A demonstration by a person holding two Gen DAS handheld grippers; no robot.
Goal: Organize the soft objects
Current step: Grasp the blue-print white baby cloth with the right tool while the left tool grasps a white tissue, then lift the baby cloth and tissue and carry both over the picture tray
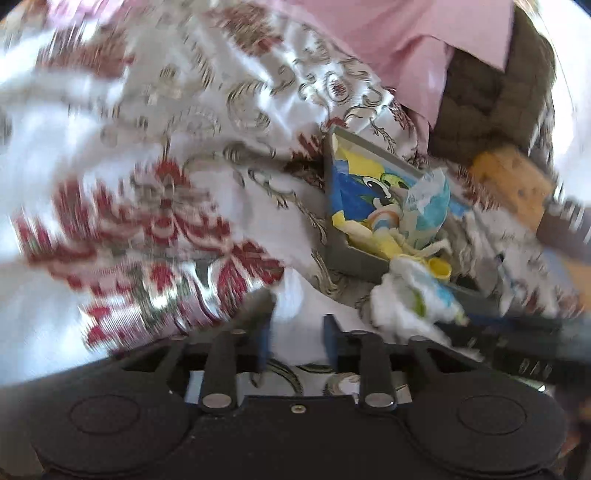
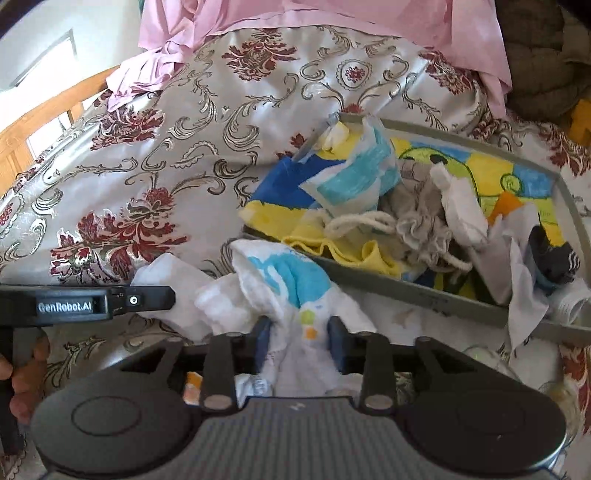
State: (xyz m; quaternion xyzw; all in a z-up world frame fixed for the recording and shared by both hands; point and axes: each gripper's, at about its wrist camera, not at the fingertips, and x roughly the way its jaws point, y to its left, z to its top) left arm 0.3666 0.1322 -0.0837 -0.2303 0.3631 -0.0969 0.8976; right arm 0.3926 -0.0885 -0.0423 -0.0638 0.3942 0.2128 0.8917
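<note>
Nearest in the right wrist view, the right tool (image 2: 300, 334) has its two blue pads partly apart with a white cloth (image 2: 284, 291), printed with a light blue patch and small green and orange marks, bunched between them; the fabric fills the gap and touches both pads, so the tool has hold of it. The cloth spills forward onto the bed cover and lies just outside the near rim of the grey tray (image 2: 424, 295).

To the left in that view the left tool (image 2: 162, 297) reaches in from the side, its black finger touching the white edge of the same cloth, with a hand (image 2: 26, 373) on its grip. In the blurred left wrist view, the left tool (image 1: 297, 338) stands partly open with only the bed cover showing in the gap between its pads; the white cloth (image 1: 410, 302) sits just to the right of them.

Beyond, the grey tray holds a colourful drawn liner and a heap of soft things: a yellow cloth (image 2: 347, 251), a grey ruffled piece (image 2: 421, 225), a white and blue cloth (image 2: 354, 177) and a dark sock (image 2: 550, 258).

Farthest lie the satin bed cover (image 2: 184, 155) with red floral motifs and a pink sheet (image 2: 295, 14).
</note>
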